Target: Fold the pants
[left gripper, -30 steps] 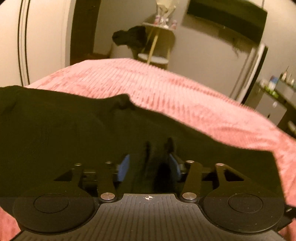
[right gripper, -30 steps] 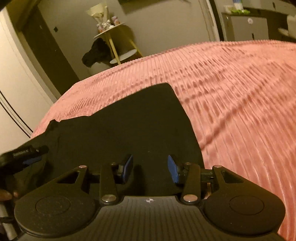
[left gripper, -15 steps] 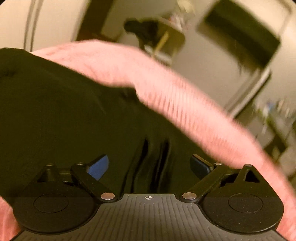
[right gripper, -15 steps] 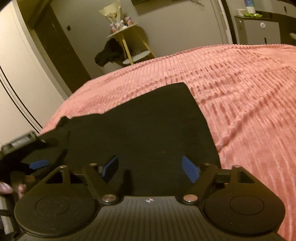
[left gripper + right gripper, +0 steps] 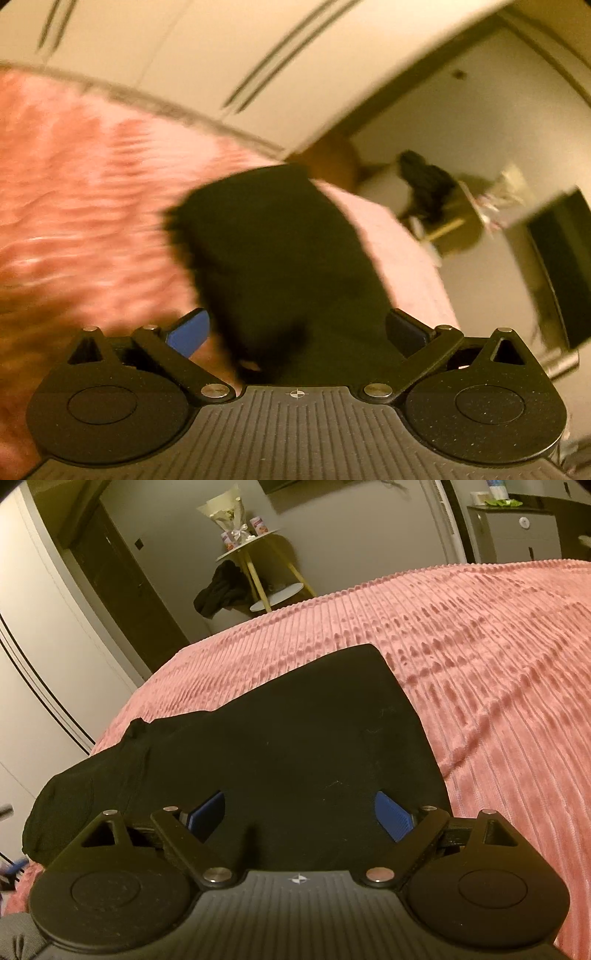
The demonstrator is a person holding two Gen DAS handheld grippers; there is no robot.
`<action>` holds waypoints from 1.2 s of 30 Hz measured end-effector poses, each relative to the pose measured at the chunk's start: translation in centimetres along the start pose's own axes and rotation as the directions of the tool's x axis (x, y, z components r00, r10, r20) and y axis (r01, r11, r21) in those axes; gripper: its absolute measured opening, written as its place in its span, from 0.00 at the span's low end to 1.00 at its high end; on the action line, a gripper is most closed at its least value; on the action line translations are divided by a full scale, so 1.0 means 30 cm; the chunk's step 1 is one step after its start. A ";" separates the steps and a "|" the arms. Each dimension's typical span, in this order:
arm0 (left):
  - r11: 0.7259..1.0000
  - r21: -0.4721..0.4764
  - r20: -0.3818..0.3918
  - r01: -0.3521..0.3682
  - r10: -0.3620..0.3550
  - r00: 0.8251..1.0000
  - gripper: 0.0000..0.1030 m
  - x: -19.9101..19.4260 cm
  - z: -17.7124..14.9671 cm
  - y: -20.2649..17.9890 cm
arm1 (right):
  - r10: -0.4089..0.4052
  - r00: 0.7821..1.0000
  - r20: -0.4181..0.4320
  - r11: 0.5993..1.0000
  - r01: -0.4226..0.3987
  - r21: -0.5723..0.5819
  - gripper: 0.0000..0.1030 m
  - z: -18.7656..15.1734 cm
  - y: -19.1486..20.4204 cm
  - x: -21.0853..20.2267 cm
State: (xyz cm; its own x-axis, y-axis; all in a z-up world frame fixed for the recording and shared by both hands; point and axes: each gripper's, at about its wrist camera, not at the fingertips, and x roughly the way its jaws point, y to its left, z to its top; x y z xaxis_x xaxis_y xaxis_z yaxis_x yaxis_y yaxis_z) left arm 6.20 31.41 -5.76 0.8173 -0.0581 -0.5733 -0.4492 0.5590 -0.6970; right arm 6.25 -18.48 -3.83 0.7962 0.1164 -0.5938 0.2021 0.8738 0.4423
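Pants [image 5: 280, 746]: we find them black, lying flat on the pink bed [image 5: 498, 672].
Left claw [image 5: 297, 332]: wide, gripping nothing.
Right claw [image 5: 299, 812]: opening, above the cloth, pads clear.
Left view: we note blur; pants edges unclear.

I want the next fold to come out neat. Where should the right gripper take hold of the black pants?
Probably the near hem of the black pants, just ahead of the right gripper. Come in low from this side: the cloth lies flat on the pink bedspread, and the opening jaws already straddle that edge.
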 end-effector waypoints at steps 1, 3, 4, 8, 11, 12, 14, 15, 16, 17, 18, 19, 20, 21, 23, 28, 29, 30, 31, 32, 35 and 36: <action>0.999 -0.034 -0.017 0.014 -0.014 1.000 1.00 0.019 0.012 0.029 | -0.001 1.000 -0.001 1.000 0.001 0.001 0.86 0.000 0.000 0.000; 0.996 -0.081 -0.034 0.025 -0.028 0.999 1.00 0.051 0.032 0.065 | -0.005 1.000 -0.002 1.000 0.005 -0.004 0.86 -0.001 0.003 0.001; 0.995 -0.092 -0.040 0.049 -0.053 0.998 1.00 0.082 0.058 0.071 | -0.007 1.000 -0.003 1.000 0.007 -0.007 0.86 -0.001 0.004 0.002; 0.987 -0.117 -0.050 0.110 -0.116 0.992 1.00 0.123 0.099 0.107 | -0.010 1.000 -0.004 1.000 0.010 -0.010 0.88 -0.002 0.007 0.006; 0.982 -0.133 -0.039 0.136 -0.142 0.989 1.00 0.165 0.118 0.118 | -0.012 1.000 -0.005 1.000 0.012 -0.015 0.90 -0.002 0.010 0.009; 0.979 -0.145 -0.031 0.142 -0.148 0.988 1.00 0.183 0.125 0.128 | -0.013 1.000 -0.005 1.000 0.013 -0.018 0.90 -0.002 0.012 0.010; 0.975 -0.163 -0.013 0.154 -0.158 0.987 0.98 0.213 0.137 0.153 | -0.016 1.000 -0.005 1.000 0.016 -0.024 0.91 -0.002 0.017 0.013; 0.975 -0.164 -0.011 0.151 -0.155 0.988 0.96 0.225 0.142 0.155 | -0.017 1.000 -0.004 1.000 0.017 -0.025 0.91 -0.002 0.018 0.014; 0.977 -0.165 -0.011 0.139 -0.142 0.990 0.89 0.230 0.147 0.153 | -0.017 1.000 -0.002 1.000 0.017 -0.024 0.91 -0.002 0.017 0.014; 0.978 -0.169 -0.013 0.125 -0.129 0.992 0.78 0.232 0.152 0.154 | -0.014 1.000 0.000 1.000 0.014 -0.020 0.91 -0.001 0.015 0.014; 0.978 -0.177 -0.015 0.114 -0.119 0.993 0.72 0.230 0.156 0.155 | -0.009 1.000 0.003 1.000 0.009 -0.013 0.90 0.000 0.011 0.012; 0.975 -0.187 -0.014 0.119 -0.124 0.992 0.62 0.219 0.157 0.162 | -0.004 1.000 0.006 1.000 0.004 -0.005 0.90 0.002 0.007 0.010; 0.971 -0.196 -0.011 0.139 -0.143 0.990 0.54 0.208 0.158 0.173 | -0.002 1.000 0.011 1.000 0.001 0.004 0.88 0.003 0.003 0.007; 0.967 -0.190 -0.005 0.170 -0.174 0.985 0.49 0.195 0.162 0.178 | 0.002 1.000 0.016 1.000 -0.002 0.017 0.88 0.006 -0.003 0.004; 0.964 -0.125 0.010 0.236 -0.237 0.972 0.39 0.167 0.168 0.173 | 0.015 1.000 0.019 0.999 -0.015 0.042 0.87 0.009 -0.016 0.001; 0.962 -0.157 0.002 0.223 -0.226 0.974 0.73 0.209 0.163 0.181 | -0.003 1.000 0.015 1.000 0.003 0.018 0.86 0.008 -0.004 0.009; 0.962 -0.167 -0.007 0.214 -0.218 0.976 0.69 0.225 0.160 0.177 | -0.007 1.000 0.013 1.000 0.006 0.011 0.87 0.007 -0.001 0.009; 0.968 -0.166 -0.010 0.191 -0.195 0.981 0.63 0.241 0.162 0.160 | -0.009 1.000 0.013 1.000 0.008 0.008 0.87 0.007 0.001 0.008; 0.975 -0.157 -0.008 0.160 -0.163 0.987 0.53 0.247 0.165 0.142 | -0.009 1.000 0.013 1.000 0.008 0.011 0.87 0.007 0.000 0.006; 0.976 -0.151 -0.008 0.158 -0.161 0.987 0.42 0.245 0.170 0.128 | -0.006 1.000 0.014 1.000 0.006 0.018 0.87 0.008 -0.002 0.002; 0.977 -0.070 0.000 0.201 -0.201 0.980 0.26 0.200 0.186 0.079 | 0.004 1.000 0.027 0.999 -0.006 0.052 0.86 0.011 -0.014 -0.010; 0.979 -0.019 -0.002 0.203 -0.203 0.979 0.25 0.182 0.191 0.047 | 0.007 0.999 0.031 0.998 -0.009 0.063 0.86 0.012 -0.019 -0.013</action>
State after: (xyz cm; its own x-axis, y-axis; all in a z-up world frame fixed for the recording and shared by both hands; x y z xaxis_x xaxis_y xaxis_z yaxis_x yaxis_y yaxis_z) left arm 12.08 36.63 -7.41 0.8909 -0.1721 -0.4204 -0.2804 0.5198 -0.8070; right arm 6.01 -19.19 -3.60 0.8150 0.1080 -0.5694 0.2305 0.8410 0.4894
